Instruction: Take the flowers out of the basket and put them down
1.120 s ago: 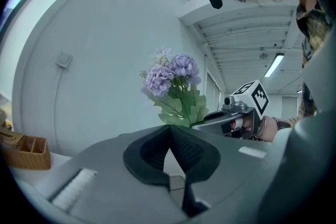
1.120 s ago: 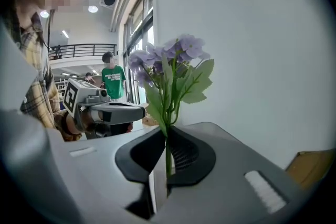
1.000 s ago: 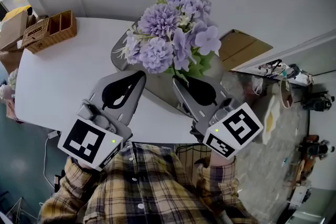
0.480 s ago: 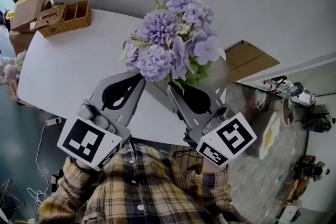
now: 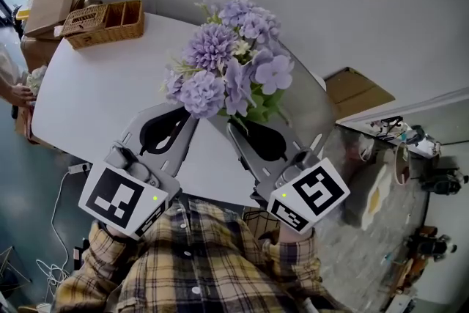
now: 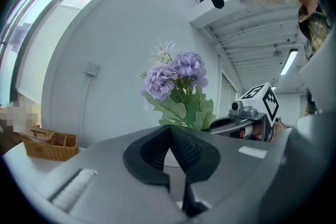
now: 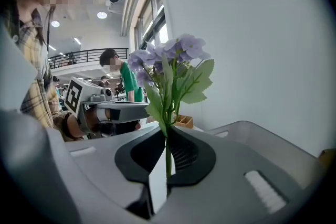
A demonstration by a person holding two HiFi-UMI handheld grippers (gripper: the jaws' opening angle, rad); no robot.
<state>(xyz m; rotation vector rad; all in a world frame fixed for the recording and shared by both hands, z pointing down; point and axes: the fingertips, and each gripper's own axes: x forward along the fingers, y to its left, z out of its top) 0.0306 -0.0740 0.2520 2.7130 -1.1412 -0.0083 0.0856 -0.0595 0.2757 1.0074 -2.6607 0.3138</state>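
Note:
A bunch of pale purple flowers (image 5: 227,59) with green leaves stands upright over the white table (image 5: 95,91). My right gripper (image 5: 233,127) is shut on its thin green stem (image 7: 167,152), and the blooms (image 7: 167,57) rise above the jaws. Just left of it my left gripper (image 5: 195,112) is shut with nothing between its pads; its tips (image 6: 169,128) are near the bouquet (image 6: 176,73) but apart from it. Each gripper shows in the other's view: the right gripper (image 6: 247,115) and the left gripper (image 7: 113,107). A grey shape (image 5: 308,113) under the flowers is mostly hidden.
A wicker basket (image 5: 110,22) with compartments stands at the table's far left corner, next to a cardboard box (image 5: 47,7). A person's hand (image 5: 15,93) shows at the left edge. A person in a green shirt (image 7: 118,78) stands behind. Cluttered floor lies right of the table.
The right gripper has carried the flowers leftward over the table, closer to the wicker basket. The left gripper has kept beside it, still shut. The head view has swung a little.

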